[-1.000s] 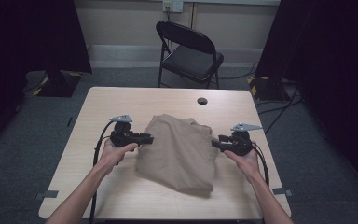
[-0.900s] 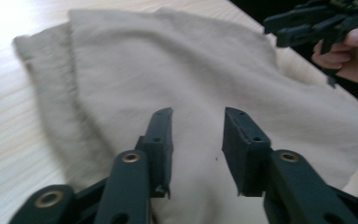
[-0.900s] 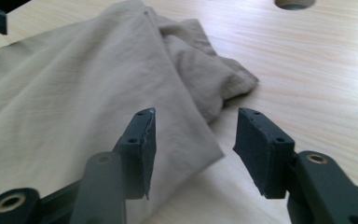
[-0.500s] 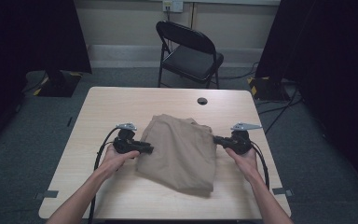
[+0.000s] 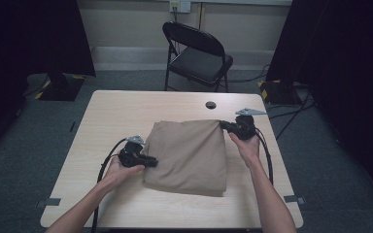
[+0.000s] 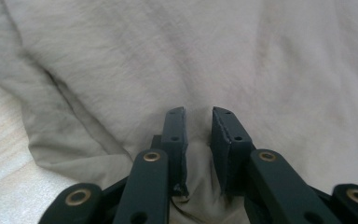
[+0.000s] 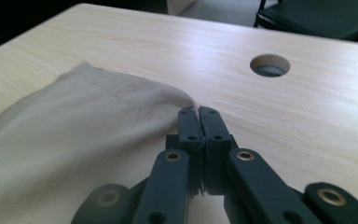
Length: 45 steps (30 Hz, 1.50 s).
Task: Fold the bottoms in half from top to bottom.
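A tan folded cloth lies flat on the light wooden table as a rough rectangle. My left gripper sits at the cloth's near left edge. In the left gripper view its jaws stand a little apart with a raised fold of the cloth pinched between them. My right gripper is at the cloth's far right corner. In the right gripper view that gripper has its jaws pressed together on the corner hem of the cloth.
A round cable hole lies in the table just beyond the cloth, also seen as a hole ahead of the right jaws. A black folding chair stands behind the table. Bare tabletop lies left of the cloth.
The cloth went from a bunched, slanted heap to a flat rectangle. The right gripper moved away toward the far edge with its corner; the left gripper moved slightly nearer.
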### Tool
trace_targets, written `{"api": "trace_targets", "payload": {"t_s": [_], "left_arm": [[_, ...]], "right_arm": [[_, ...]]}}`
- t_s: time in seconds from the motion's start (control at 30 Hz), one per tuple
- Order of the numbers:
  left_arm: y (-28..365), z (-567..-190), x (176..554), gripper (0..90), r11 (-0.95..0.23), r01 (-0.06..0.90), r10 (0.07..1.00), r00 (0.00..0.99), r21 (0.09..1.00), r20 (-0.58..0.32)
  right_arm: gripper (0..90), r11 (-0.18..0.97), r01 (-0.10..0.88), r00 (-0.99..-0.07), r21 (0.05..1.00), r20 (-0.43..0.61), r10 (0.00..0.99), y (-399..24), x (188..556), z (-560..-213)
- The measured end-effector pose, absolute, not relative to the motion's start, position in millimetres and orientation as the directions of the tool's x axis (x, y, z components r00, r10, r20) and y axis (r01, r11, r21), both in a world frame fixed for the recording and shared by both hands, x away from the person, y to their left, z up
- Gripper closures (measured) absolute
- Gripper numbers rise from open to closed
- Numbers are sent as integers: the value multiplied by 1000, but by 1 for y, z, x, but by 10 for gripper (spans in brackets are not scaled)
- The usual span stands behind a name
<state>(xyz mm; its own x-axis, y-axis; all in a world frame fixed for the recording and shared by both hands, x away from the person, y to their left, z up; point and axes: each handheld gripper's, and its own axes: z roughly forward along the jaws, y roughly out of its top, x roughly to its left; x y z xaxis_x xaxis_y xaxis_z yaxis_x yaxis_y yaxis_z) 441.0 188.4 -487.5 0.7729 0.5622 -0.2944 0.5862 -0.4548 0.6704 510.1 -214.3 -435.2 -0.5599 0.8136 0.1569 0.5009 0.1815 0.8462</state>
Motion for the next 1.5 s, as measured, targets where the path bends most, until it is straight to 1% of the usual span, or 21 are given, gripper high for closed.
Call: {"api": "trace_targets", "payload": {"t_s": [0.13,0.17,0.2,0.23,0.3,0.33,0.4,0.47,0.53,0.6,0.67,0.77,0.87,0.97,1.03,1.1,1.17,1.27,1.33,1.43,1.5], "left_arm": [[191,-489,439,760,-433,604,565,760,669,-321],[192,-490,437,761,-428,608,560,759,669,-331],[193,-489,436,761,-436,612,551,762,660,-342],[194,-489,434,763,-436,611,554,761,661,-338],[197,-488,429,750,-427,612,554,759,666,-343],[199,-484,428,728,-408,604,554,760,684,-340],[205,-474,431,738,-350,602,562,747,718,-353],[210,-464,434,763,-294,593,566,740,750,-363],[209,-460,439,781,-299,586,569,743,753,-352],[204,-460,444,799,-254,590,578,728,767,-368],[193,-462,448,797,-273,588,562,740,761,-370],[173,-468,449,750,-328,577,543,763,748,-351],[159,-479,452,737,-394,573,563,768,718,-305],[163,-489,455,762,-410,580,588,758,704,-283],[172,-491,457,777,-388,599,607,738,700,-295],[179,-494,459,773,-378,607,620,726,699,-296],[184,-495,460,778,-363,611,622,721,704,-305],[183,-493,459,781,-384,599,631,726,702,-274],[181,-493,457,801,-394,588,637,729,706,-251],[183,-494,456,801,-387,593,631,729,707,-265],[185,-494,456,834,-385,602,630,726,700,-278]], "right_arm": [[879,199,561,-511,803,147,847,-206,525,-459],[858,201,575,-508,793,154,848,-205,525,-465],[805,202,587,-505,784,159,848,-204,525,-470],[760,214,591,-496,777,141,857,-203,524,-473],[709,201,581,-503,789,154,851,-203,521,-470],[675,200,566,-504,799,144,852,-203,519,-466],[599,180,542,-512,821,153,846,-206,513,-455],[605,176,515,-526,839,147,837,-209,504,-444],[687,204,503,-578,840,151,802,-208,493,-438],[771,251,485,-635,837,140,760,-202,480,-437],[830,290,472,-686,833,140,714,-194,467,-440],[841,354,474,-735,807,141,663,-183,454,-452],[837,387,496,-740,777,145,657,-181,451,-467],[835,404,518,-730,754,144,668,-185,453,-479],[834,424,522,-729,740,130,672,-187,454,-485],[833,415,540,-719,732,145,680,-189,456,-491],[824,410,543,-713,732,145,686,-189,457,-492],[824,418,538,-712,732,129,690,-186,456,-493],[837,431,529,-712,731,107,694,-187,455,-493],[839,438,519,-716,734,93,692,-187,453,-493],[837,441,519,-714,732,88,694,-187,453,-493]]}}
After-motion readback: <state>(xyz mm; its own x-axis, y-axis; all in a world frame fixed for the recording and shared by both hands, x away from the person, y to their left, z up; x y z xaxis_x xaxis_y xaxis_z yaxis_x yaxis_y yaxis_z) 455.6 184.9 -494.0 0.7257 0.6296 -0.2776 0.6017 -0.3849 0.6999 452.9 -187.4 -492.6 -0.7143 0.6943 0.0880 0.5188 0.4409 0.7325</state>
